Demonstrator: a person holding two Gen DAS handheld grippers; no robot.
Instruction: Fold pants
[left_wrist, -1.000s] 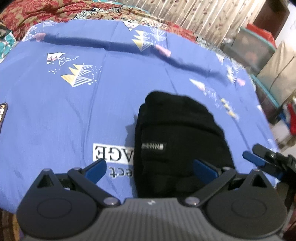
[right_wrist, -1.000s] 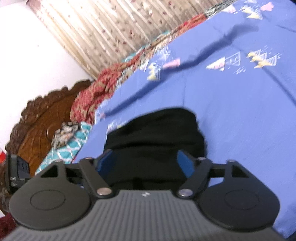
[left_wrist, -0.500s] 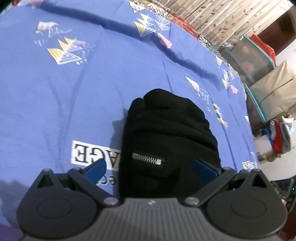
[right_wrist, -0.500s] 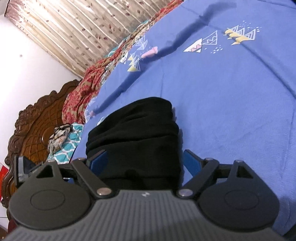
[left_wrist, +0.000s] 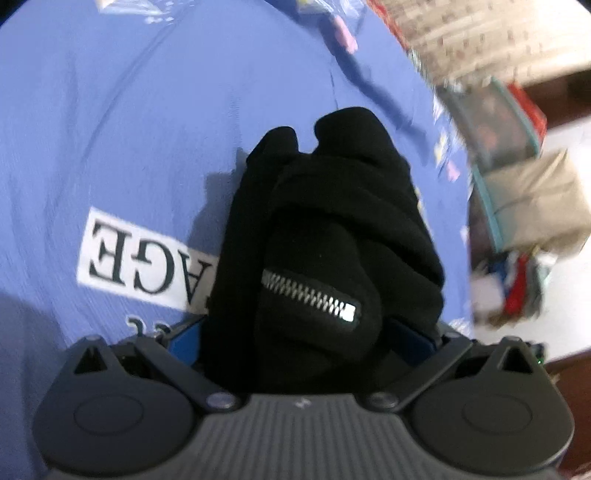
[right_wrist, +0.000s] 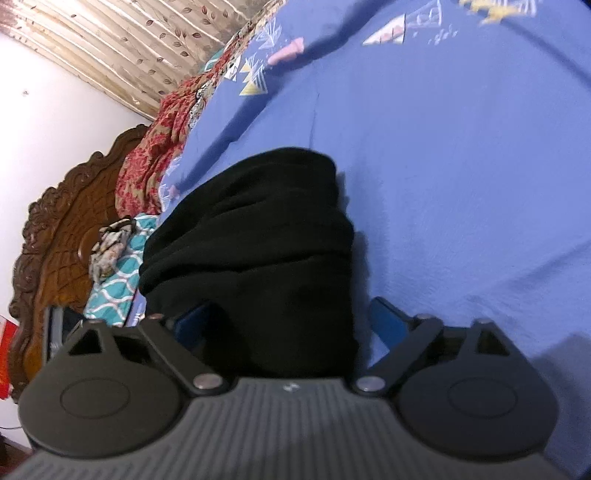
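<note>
I count one pair of black pants (left_wrist: 332, 229), folded, with one silver zipper (left_wrist: 310, 295) showing, on one blue bedsheet (left_wrist: 129, 129). Two grippers: left gripper (left_wrist: 299, 339), right gripper (right_wrist: 291, 325). Also one carved wooden headboard (right_wrist: 55, 229), one white printed label (left_wrist: 140, 258) on the sheet.

We see the left gripper (left_wrist: 299, 338) with both blue fingers (left_wrist: 184, 341) set against the sides of the folded black pants (left_wrist: 332, 229); whether they press the cloth we cannot tell, as the frame is blurred. A silver zipper (left_wrist: 310, 295) faces up on the bundle. The pants lie on a blue bedsheet (left_wrist: 129, 129), partly covering a white printed label (left_wrist: 136, 258).
</note>
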